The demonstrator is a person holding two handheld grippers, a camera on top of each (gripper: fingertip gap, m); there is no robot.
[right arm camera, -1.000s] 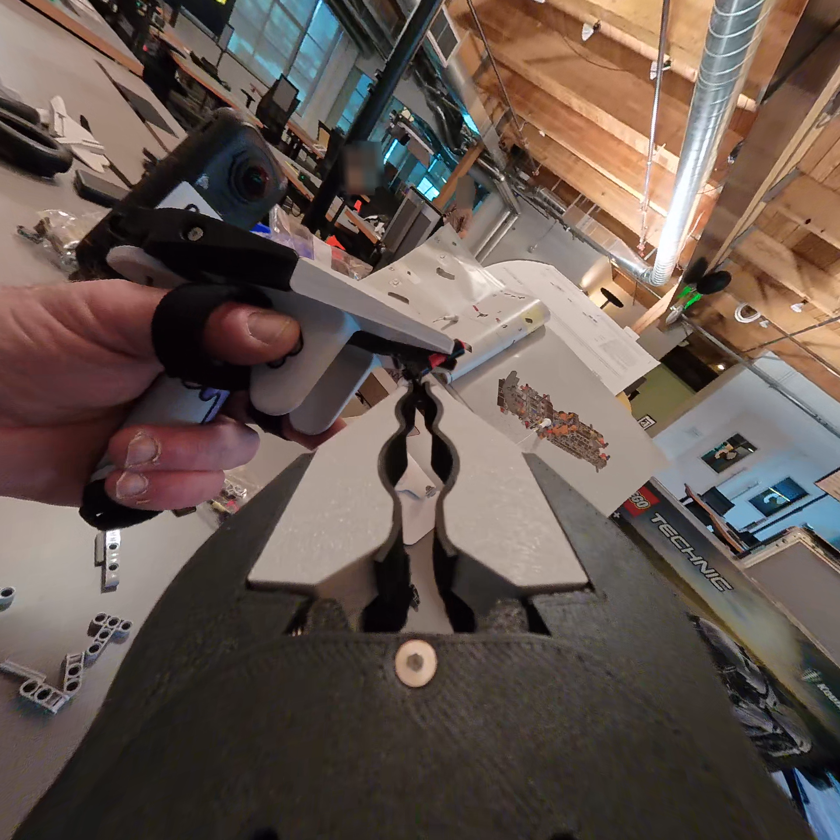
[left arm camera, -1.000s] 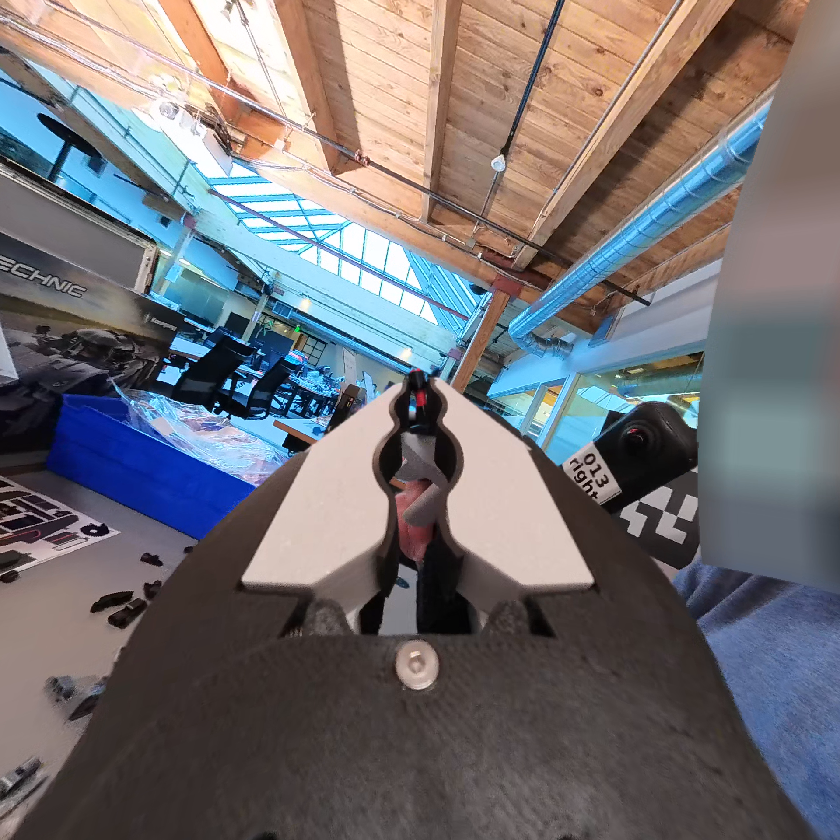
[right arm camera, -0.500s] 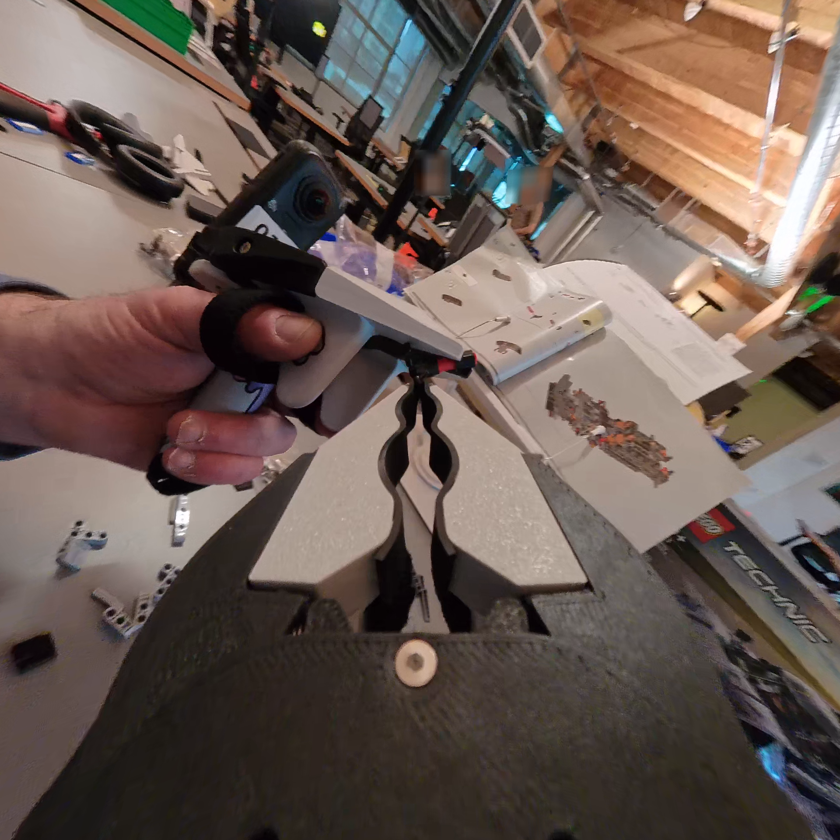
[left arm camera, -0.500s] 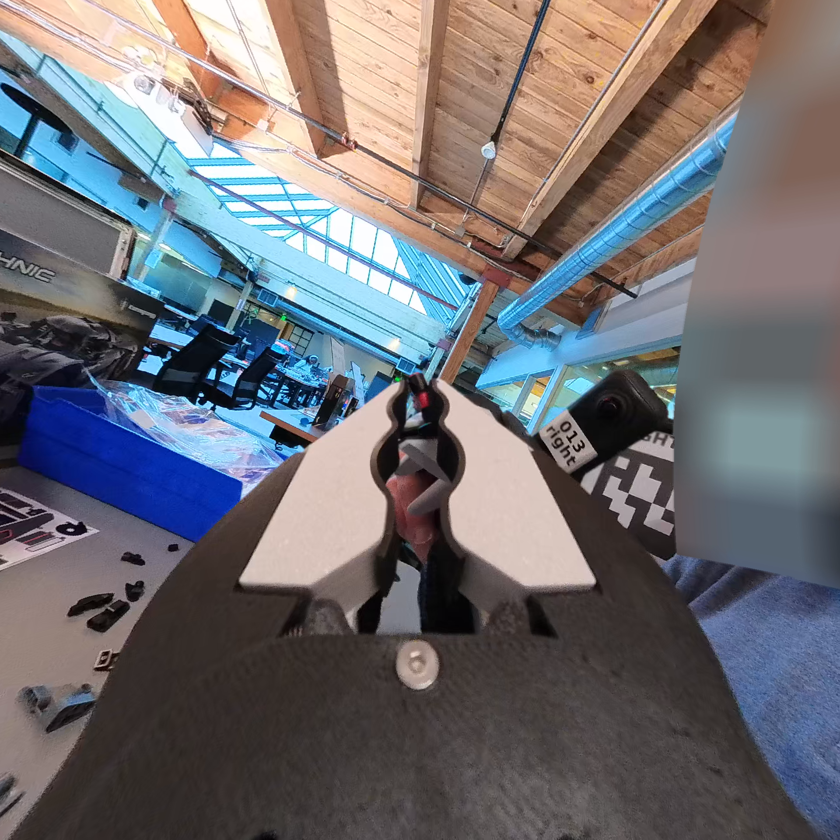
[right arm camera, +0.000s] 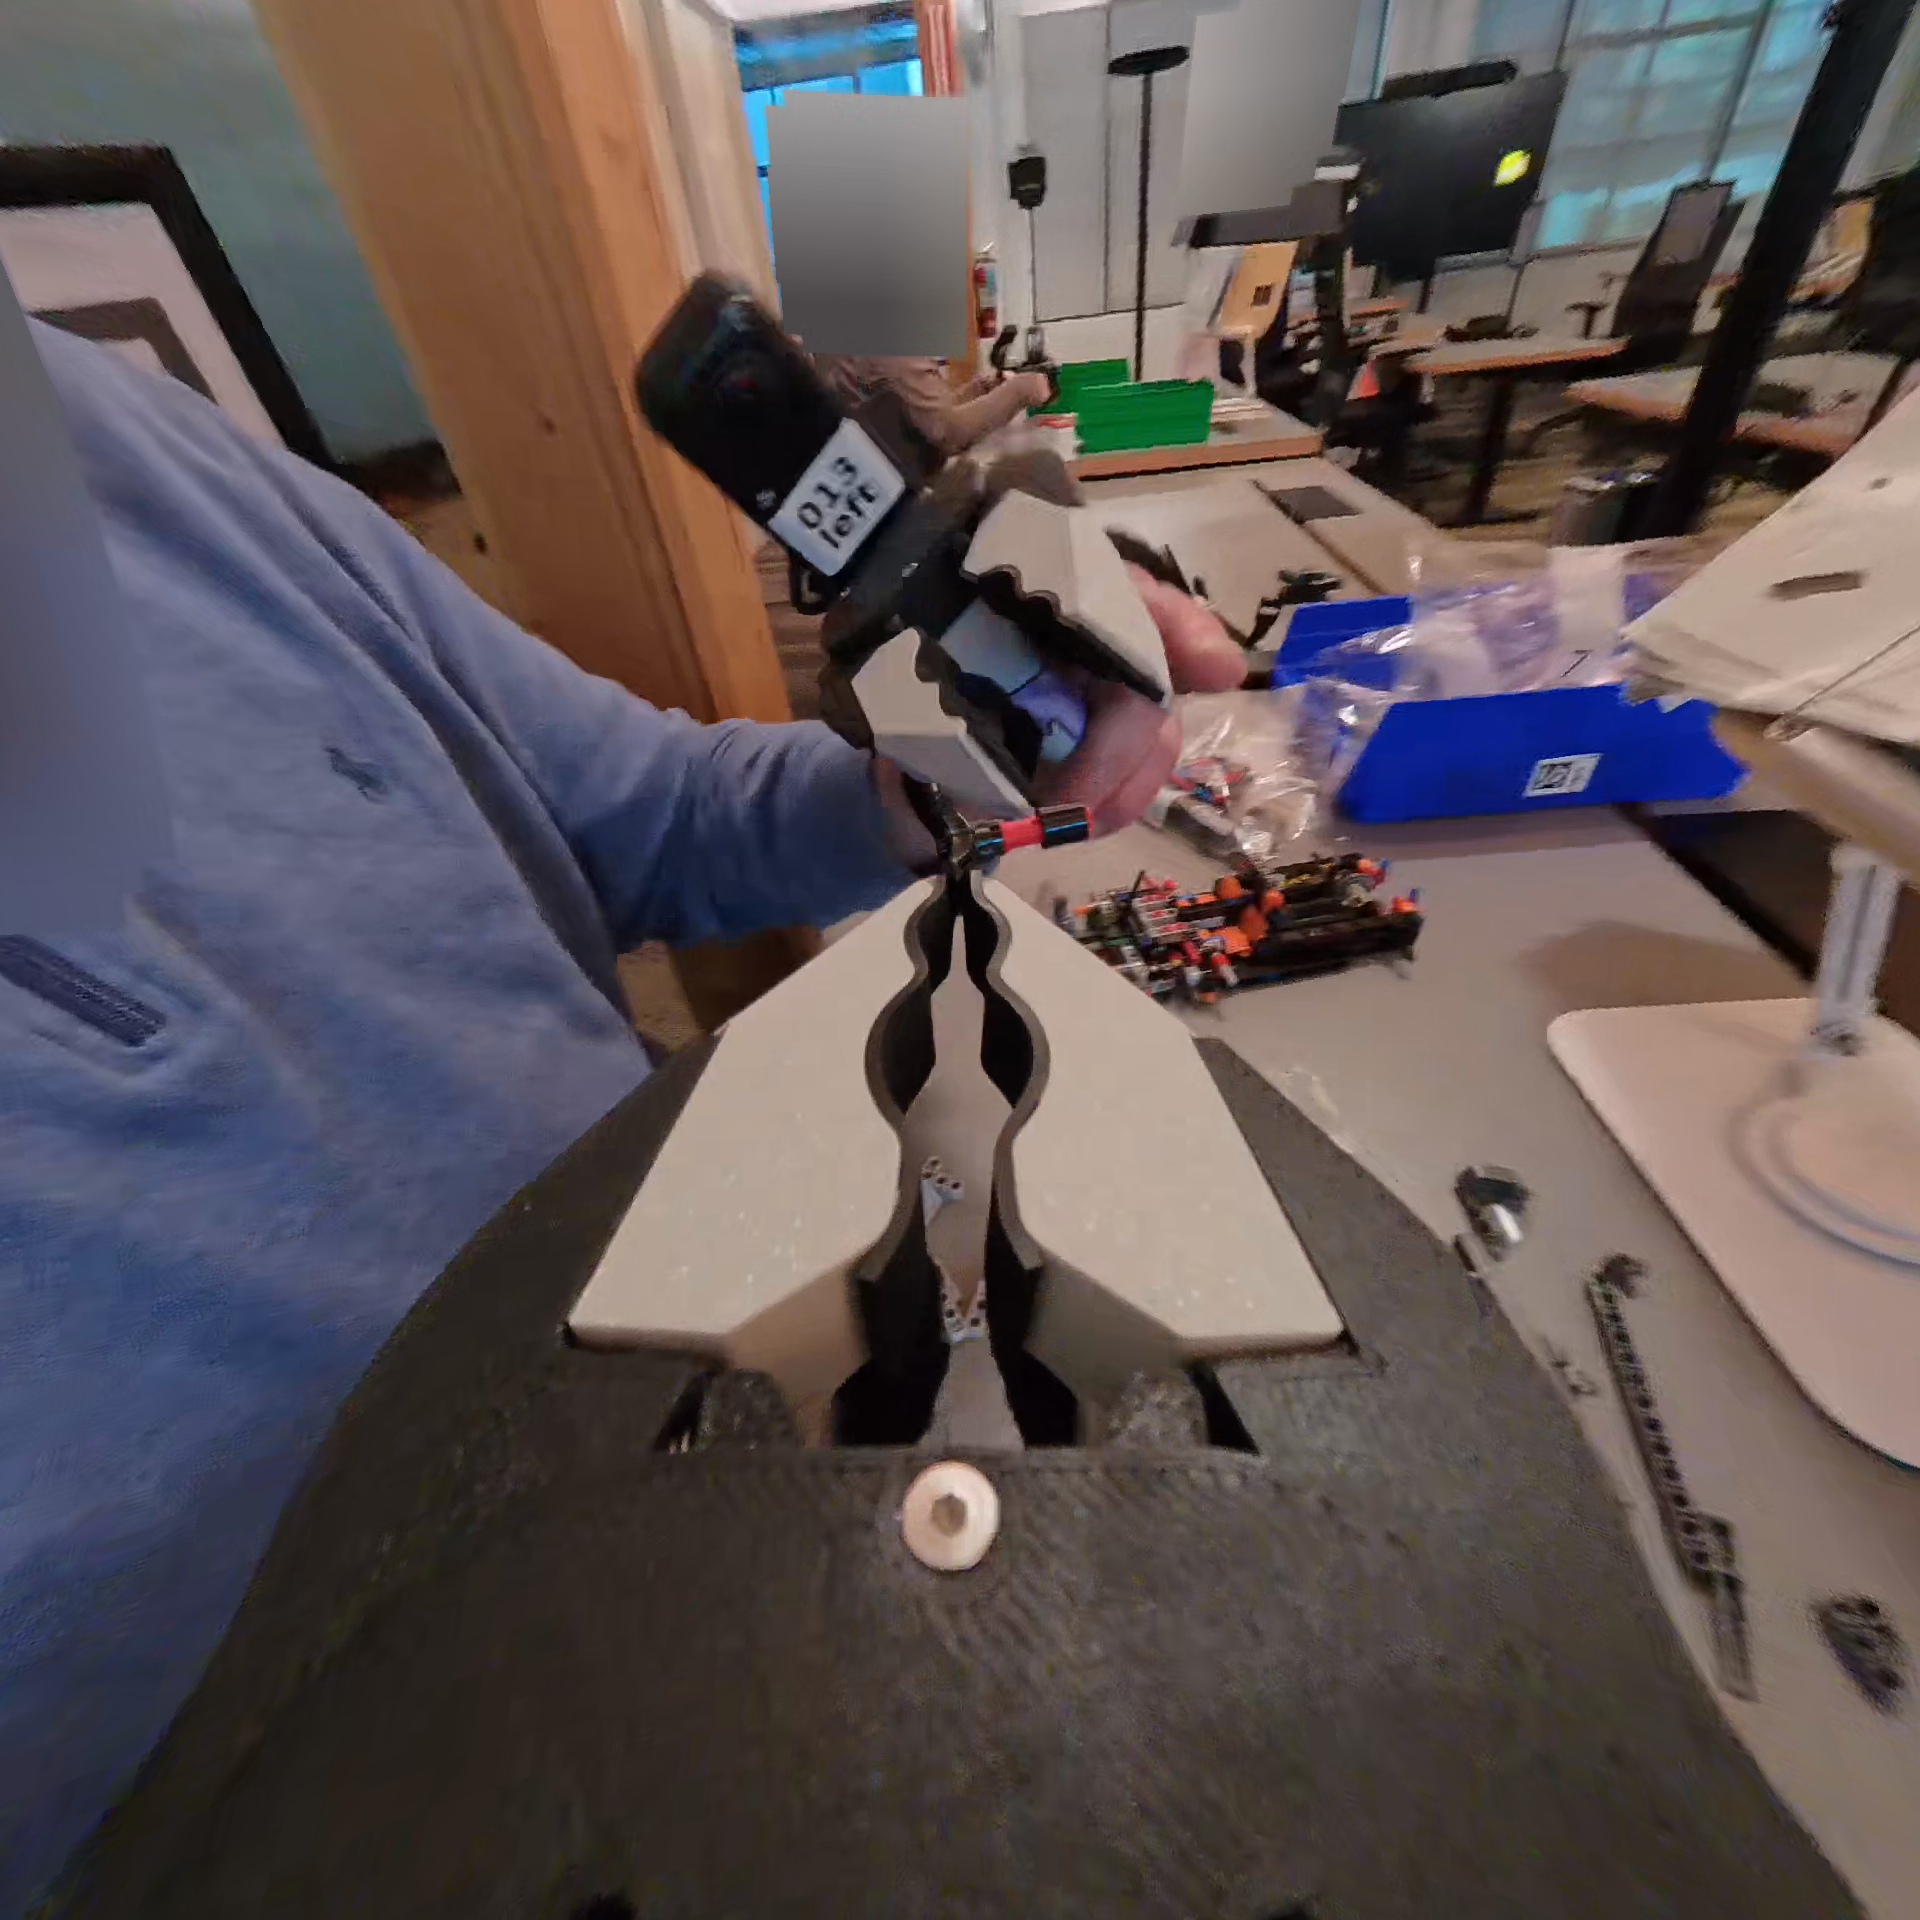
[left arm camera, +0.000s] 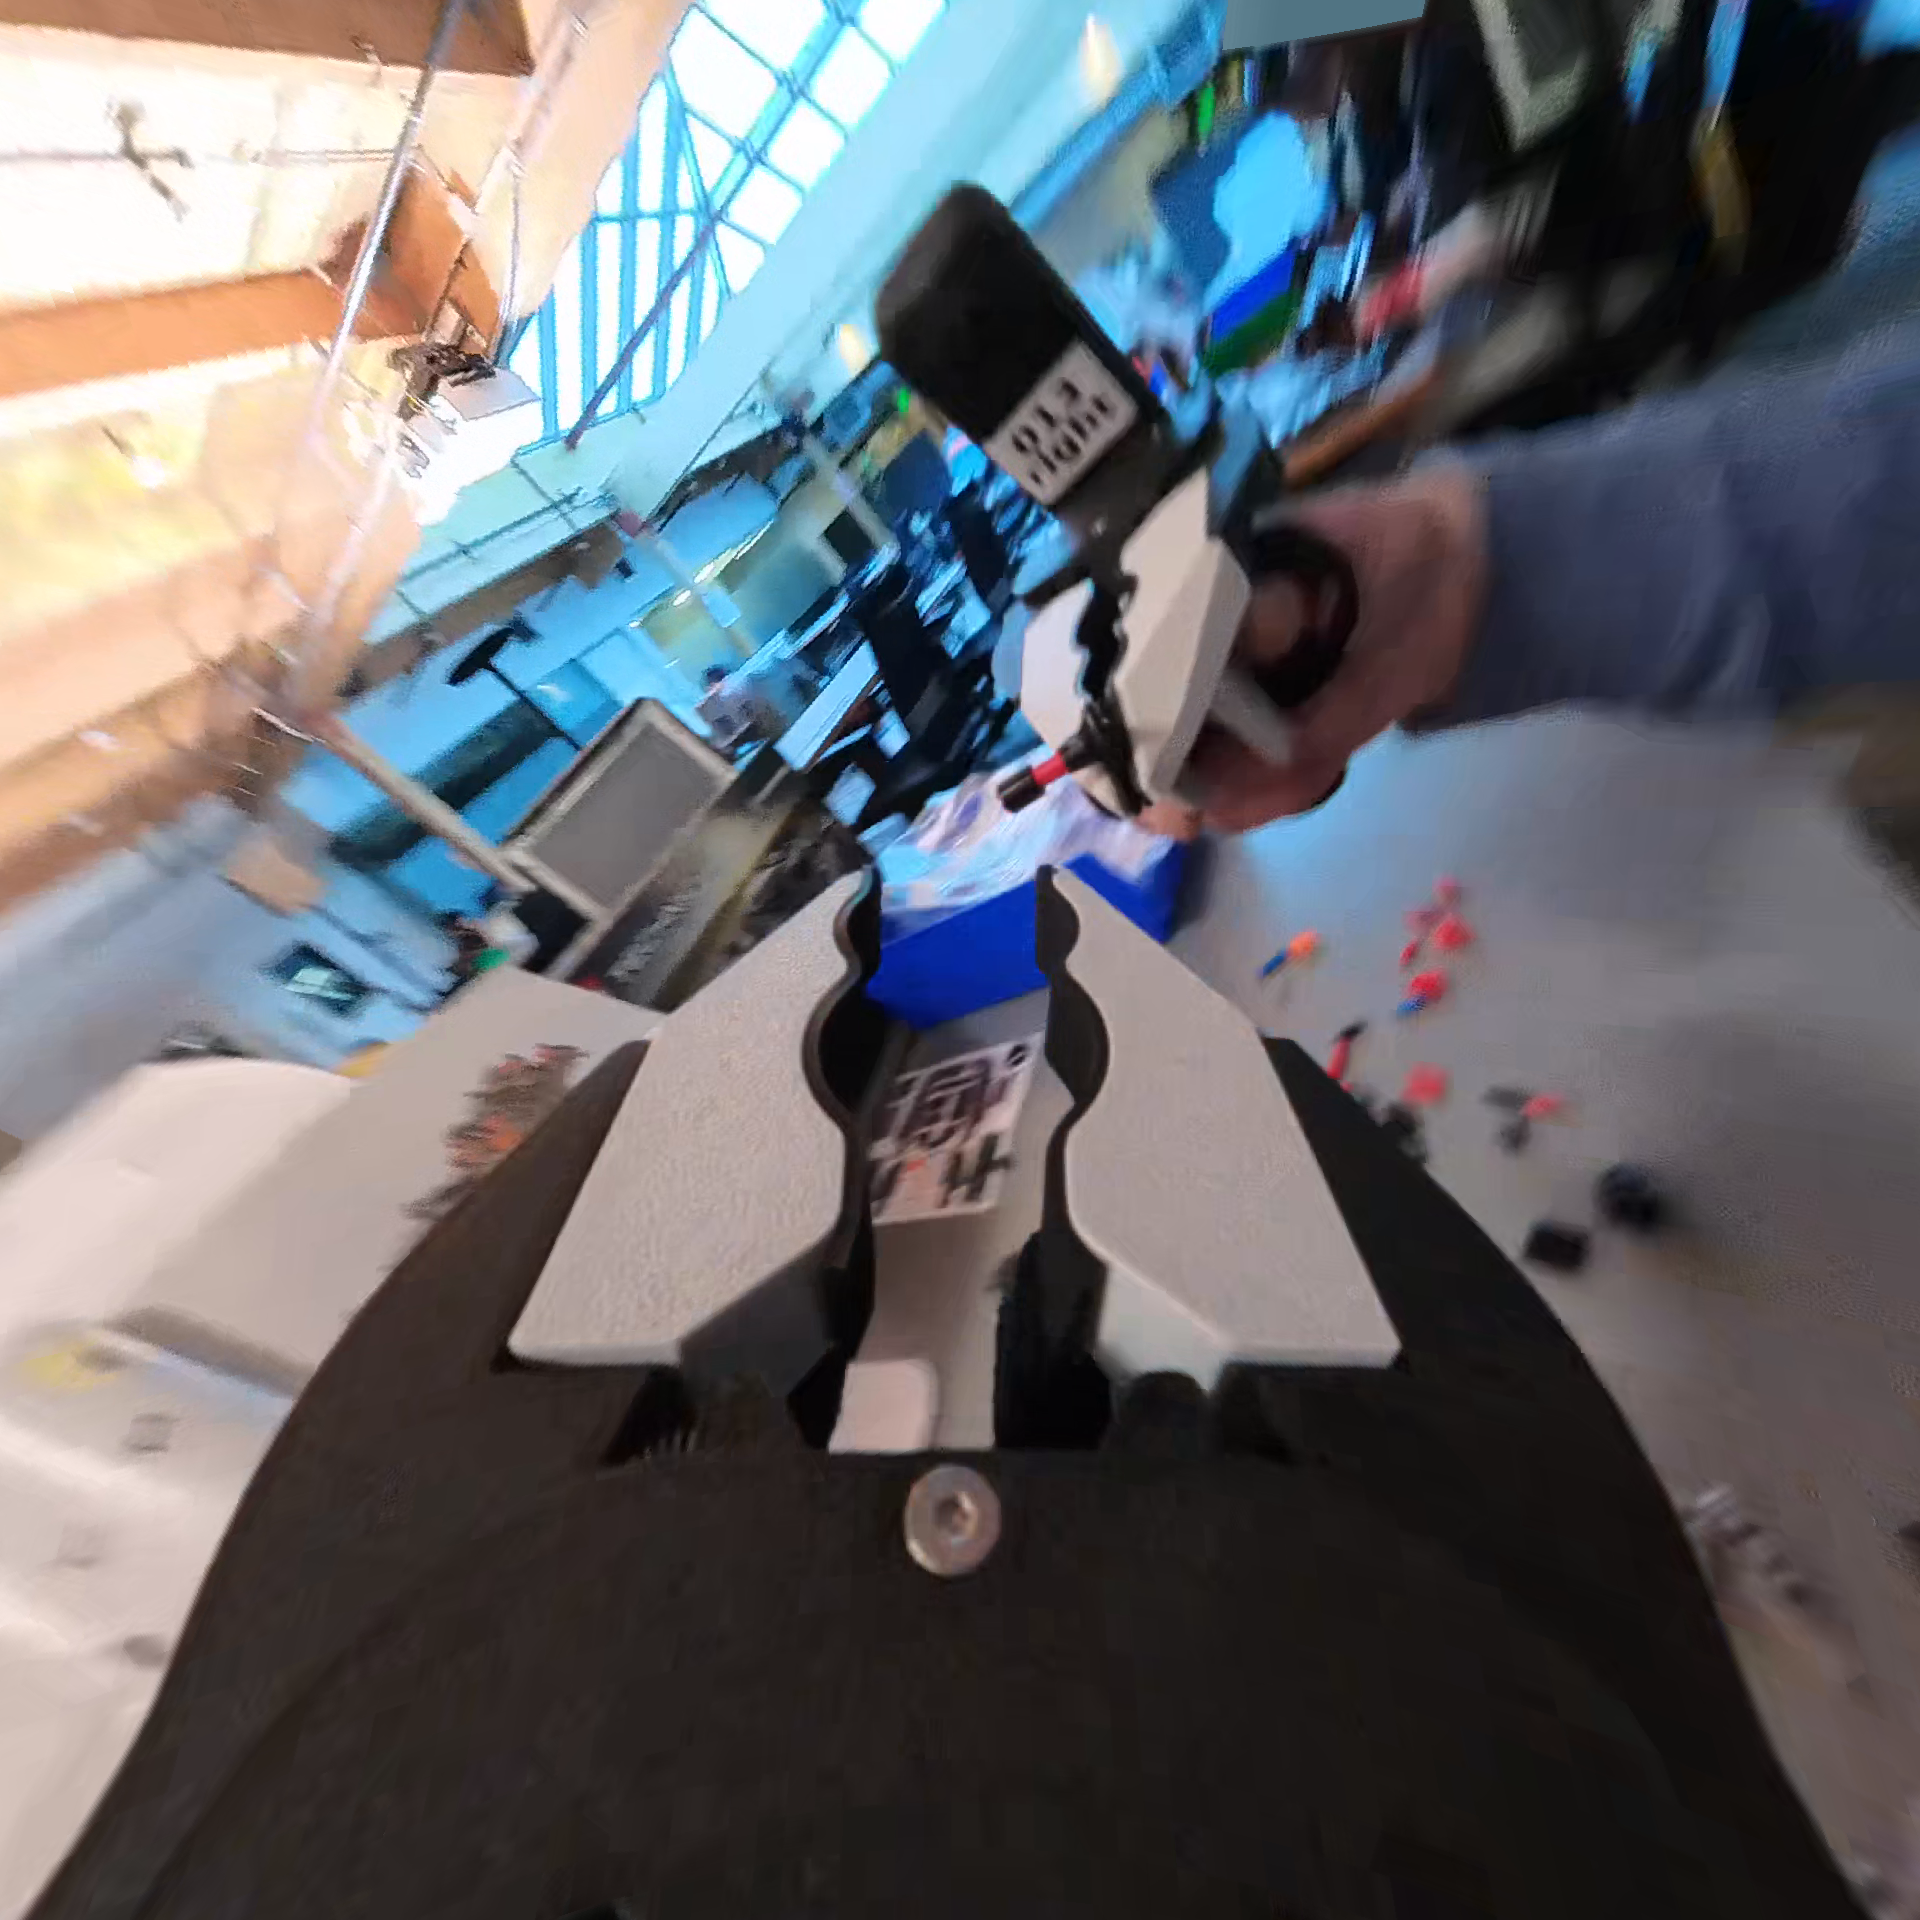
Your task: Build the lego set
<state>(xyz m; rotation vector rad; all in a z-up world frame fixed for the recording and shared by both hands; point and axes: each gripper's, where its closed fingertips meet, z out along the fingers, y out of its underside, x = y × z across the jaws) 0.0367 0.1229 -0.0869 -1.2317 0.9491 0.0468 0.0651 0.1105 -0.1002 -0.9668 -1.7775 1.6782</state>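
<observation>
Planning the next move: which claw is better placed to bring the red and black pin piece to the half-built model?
Right. The right claw is shut on the red and black pin piece, and the half-built model lies on the table ahead of it. The left claw is open and empty.

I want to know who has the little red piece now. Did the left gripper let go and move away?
Yes. The left gripper is open and empty, drawn back toward the blue bin. The right gripper keeps the red pin.

Blurred view: the left gripper (left arm camera: 956,894), jaws apart and empty, faces a blue bin (left arm camera: 997,951) while the right gripper (left arm camera: 1091,774) pinches a red-and-black pin (left arm camera: 1039,777) above.
</observation>
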